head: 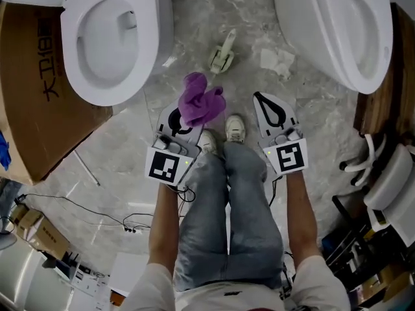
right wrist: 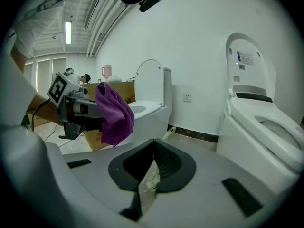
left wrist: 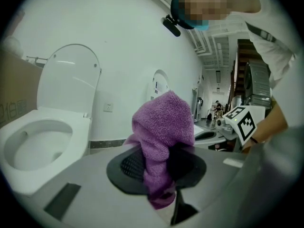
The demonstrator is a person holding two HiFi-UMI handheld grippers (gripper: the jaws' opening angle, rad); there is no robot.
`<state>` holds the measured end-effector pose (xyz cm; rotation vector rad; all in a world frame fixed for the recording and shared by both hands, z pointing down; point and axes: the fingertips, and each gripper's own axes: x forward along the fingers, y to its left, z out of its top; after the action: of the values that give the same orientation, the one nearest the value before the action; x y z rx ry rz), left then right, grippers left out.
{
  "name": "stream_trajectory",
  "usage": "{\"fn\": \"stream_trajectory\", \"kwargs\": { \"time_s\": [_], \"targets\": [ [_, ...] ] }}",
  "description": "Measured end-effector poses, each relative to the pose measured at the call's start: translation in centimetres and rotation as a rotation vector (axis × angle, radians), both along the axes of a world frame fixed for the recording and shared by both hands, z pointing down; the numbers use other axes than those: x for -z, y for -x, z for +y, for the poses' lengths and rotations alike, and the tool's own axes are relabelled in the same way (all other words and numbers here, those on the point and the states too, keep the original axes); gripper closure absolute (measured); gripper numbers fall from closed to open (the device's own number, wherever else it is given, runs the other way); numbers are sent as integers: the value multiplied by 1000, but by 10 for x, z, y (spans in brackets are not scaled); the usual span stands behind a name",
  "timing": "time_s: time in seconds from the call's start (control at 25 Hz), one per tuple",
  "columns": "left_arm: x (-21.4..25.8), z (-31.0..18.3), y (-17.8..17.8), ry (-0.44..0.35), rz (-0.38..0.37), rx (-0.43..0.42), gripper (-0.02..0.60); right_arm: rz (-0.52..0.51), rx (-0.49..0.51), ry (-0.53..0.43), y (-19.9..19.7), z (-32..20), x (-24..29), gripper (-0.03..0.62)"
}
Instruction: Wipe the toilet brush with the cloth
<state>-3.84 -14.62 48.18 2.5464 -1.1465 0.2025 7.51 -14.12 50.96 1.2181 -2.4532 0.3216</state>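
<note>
The toilet brush [head: 222,54] lies on the marble floor between two toilets, ahead of the person's shoes. In the right gripper view the toilet brush [right wrist: 168,133] rests by the wall. My left gripper [head: 181,116] is shut on a purple cloth [head: 201,102], held above the floor short of the brush. The cloth [left wrist: 159,127] bunches up over the pads and hides the tips of the left gripper [left wrist: 156,167]. My right gripper [head: 259,98] is beside it, shut, with nothing held. In its own view the pads of the right gripper [right wrist: 153,141] meet at the tips.
A white toilet [head: 110,37] stands at the left and another toilet [head: 343,31] at the right. Crumpled tissue [head: 277,62] lies near the brush. A cardboard box [head: 32,89] sits far left, with cables [head: 97,206] on the floor behind.
</note>
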Motion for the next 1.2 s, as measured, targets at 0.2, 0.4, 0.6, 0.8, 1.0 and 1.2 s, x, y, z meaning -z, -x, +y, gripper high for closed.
{"fn": "stream_trajectory", "kwargs": {
  "time_s": [0.2, 0.4, 0.6, 0.8, 1.0, 1.2],
  "targets": [
    [-54, -12, 7, -23, 1, -21, 483, 33, 37, -23, -1, -13, -61, 599],
    [-109, -24, 10, -51, -4, -63, 479, 86, 95, -45, 4, -28, -126, 599],
    [-157, -29, 7, -71, 5, -119, 476, 118, 150, -58, 15, -37, -184, 597],
    [-197, -30, 3, -83, 16, -191, 472, 152, 185, -59, 26, -44, -235, 580],
    [-232, -33, -5, -104, 13, -247, 471, 188, 217, -71, 38, -53, -283, 546],
    [-258, -40, -15, -141, 18, -280, 456, 245, 269, -97, 50, -63, -311, 513]
  ]
}}
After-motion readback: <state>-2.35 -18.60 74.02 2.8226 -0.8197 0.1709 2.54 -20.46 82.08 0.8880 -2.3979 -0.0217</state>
